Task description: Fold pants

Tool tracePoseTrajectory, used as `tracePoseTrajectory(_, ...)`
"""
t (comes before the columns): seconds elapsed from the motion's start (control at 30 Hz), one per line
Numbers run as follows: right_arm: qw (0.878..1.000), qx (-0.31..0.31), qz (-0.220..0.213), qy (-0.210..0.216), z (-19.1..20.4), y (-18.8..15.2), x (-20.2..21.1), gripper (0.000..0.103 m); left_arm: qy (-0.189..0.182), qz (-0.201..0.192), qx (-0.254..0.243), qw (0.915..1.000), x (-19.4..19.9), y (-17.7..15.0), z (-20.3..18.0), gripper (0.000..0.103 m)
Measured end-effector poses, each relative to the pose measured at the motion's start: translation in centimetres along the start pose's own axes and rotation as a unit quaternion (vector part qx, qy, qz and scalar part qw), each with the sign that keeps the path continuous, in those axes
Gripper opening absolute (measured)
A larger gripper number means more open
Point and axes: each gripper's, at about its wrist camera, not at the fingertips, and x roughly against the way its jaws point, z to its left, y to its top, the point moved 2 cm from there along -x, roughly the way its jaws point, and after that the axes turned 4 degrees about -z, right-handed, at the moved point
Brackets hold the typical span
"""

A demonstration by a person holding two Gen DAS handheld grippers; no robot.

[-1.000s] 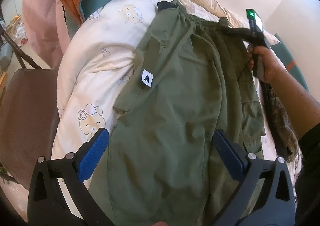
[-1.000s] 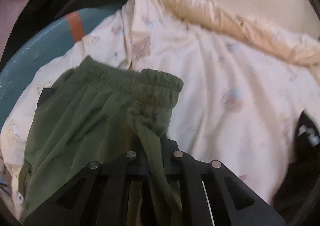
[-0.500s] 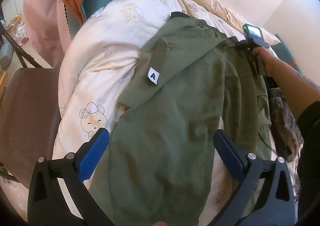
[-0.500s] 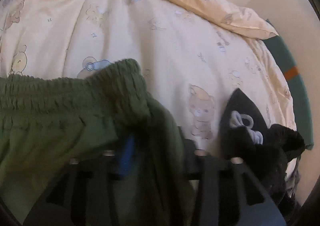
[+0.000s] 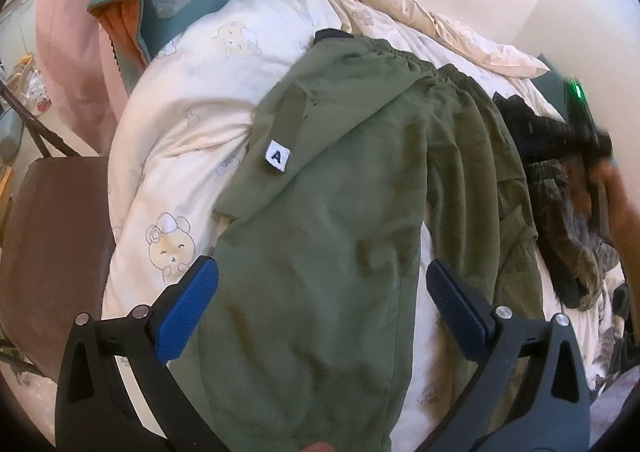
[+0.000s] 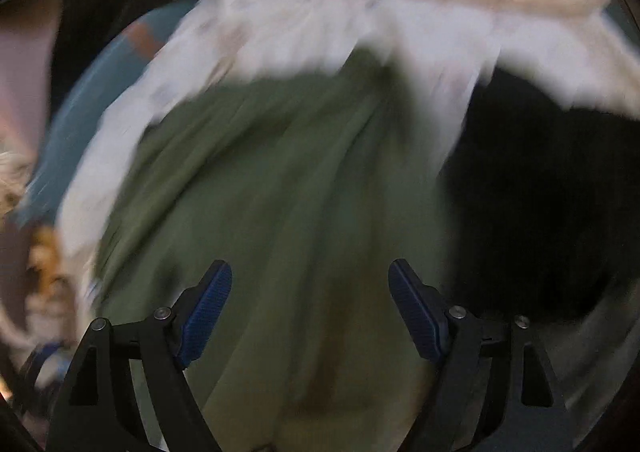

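Observation:
Olive green pants (image 5: pixel 344 188) lie on a white quilt, one half folded over the other, waistband at the far end. A white tag with the letter A (image 5: pixel 277 157) sits on the left edge. My left gripper (image 5: pixel 320 294) hovers open above the leg part, nothing between its blue pads. In the blurred right wrist view my right gripper (image 6: pixel 310 306) is above the green pants (image 6: pixel 280 192); its jaws are opening and the pads press on nothing. The hand holding it (image 5: pixel 600 180) shows blurred at the right edge of the left wrist view.
The white bear-print quilt (image 5: pixel 180 124) covers the bed. A teal and orange cushion (image 5: pixel 160 12) lies at the far left, pink fabric (image 5: pixel 68 32) beside it. A brown chair (image 5: pixel 52 236) stands left of the bed. Dark clothes (image 5: pixel 560 188) are piled right of the pants.
My right gripper let go of the waistband, opened wide and swung away to the right. The pants' top half now lies folded over. The left gripper stayed in place.

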Motion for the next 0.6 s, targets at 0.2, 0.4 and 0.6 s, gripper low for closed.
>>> tracePoseTrajectory(0.2, 0.987, -0.087, 0.090, -0.096, -4.8, -9.1, -4.9, 0.000, 0.012, -0.003, -0.033, 0.9994, -0.1, -1.0, -0.8, 0.103)
tracePoseTrajectory(0.4, 0.972, -0.047, 0.071, -0.219, -3.0, -11.7, 1.8, 0.048, 0.046, -0.014, -0.051, 0.9976, 0.0, -1.3, 0.7, 0.103)
tracePoseTrajectory(0.6, 0.983, -0.108, 0.014, -0.150, -0.8, -20.6, 9.8, 0.080, 0.054, -0.042, -0.055, 0.9962, 2.0, -1.6, 1.3, 0.103)
